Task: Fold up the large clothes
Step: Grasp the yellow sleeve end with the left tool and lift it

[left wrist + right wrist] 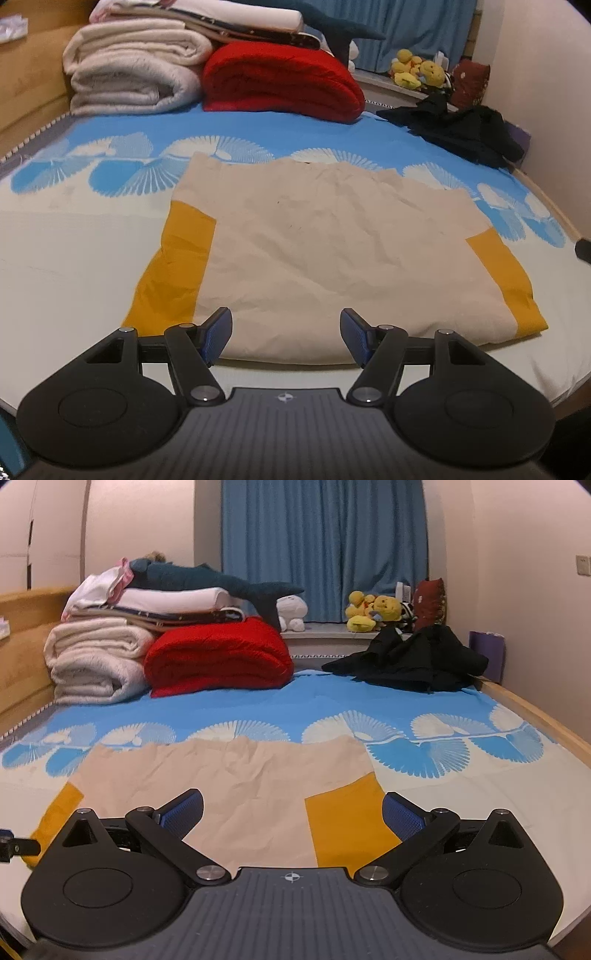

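A beige garment (314, 240) with mustard yellow side panels (173, 269) lies flat and folded on the bed. It also shows in the right wrist view (236, 786). My left gripper (286, 336) is open and empty, hovering just above the garment's near edge at its middle. My right gripper (293, 814) is open and empty above the garment's right part, its jaws straddling the right yellow panel (343, 823). The tip of the right gripper (583, 251) shows at the left wrist view's right edge.
A blue and white sheet (443, 738) covers the bed. Folded white blankets (96, 661) and a red blanket (218, 657) are stacked at the far left. A black crumpled garment (413, 657) lies at the far right. Plush toys (373, 609) sit on the sill. Wooden bed rail (535, 712) runs along the right.
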Motion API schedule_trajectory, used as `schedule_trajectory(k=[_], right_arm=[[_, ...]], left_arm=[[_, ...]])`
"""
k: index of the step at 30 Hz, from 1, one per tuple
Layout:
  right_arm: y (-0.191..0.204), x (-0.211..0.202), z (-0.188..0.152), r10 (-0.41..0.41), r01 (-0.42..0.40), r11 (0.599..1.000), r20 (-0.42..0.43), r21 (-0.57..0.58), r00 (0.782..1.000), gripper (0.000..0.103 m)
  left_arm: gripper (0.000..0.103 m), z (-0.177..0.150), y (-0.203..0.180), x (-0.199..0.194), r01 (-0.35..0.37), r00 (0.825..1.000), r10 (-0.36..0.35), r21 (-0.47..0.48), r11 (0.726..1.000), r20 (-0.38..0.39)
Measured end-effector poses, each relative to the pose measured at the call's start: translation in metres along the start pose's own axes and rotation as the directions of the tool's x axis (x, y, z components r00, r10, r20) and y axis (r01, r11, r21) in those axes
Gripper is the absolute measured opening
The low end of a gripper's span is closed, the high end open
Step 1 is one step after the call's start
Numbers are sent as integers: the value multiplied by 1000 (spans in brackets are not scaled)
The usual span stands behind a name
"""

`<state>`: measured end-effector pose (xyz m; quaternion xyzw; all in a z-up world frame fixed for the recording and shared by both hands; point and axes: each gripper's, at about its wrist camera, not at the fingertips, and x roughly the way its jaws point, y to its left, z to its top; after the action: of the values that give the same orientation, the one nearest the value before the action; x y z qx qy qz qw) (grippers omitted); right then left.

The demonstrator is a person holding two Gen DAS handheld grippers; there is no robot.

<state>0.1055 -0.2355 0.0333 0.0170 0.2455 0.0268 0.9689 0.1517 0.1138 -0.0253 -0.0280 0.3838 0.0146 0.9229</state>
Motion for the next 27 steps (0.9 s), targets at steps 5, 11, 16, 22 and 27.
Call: schedule_trajectory(k=[5, 11, 16, 22, 27], right_arm=[[10, 9, -1, 4, -4, 1000, -30, -5, 1000, 102], [19, 18, -1, -1, 0, 1000, -53, -20, 999, 101], [24, 24, 1, 1, -2, 1000, -58, -8, 998, 101], [28, 34, 4, 20, -19, 1000, -73, 9, 997, 97], [28, 39, 4, 33, -32, 999, -88, 16, 996, 95]], left_arm=[[70, -17, 29, 35, 23, 996, -38, -162, 986, -87], [76, -23, 79, 68, 68, 978, -146, -437, 897, -147], [76, -38, 116, 87, 52, 969, -191, -631, 774, -154], [76, -39, 143, 100, 58, 986, -156, -748, 662, -62], [79, -35, 152, 109, 62, 994, -108, -803, 593, -4]])
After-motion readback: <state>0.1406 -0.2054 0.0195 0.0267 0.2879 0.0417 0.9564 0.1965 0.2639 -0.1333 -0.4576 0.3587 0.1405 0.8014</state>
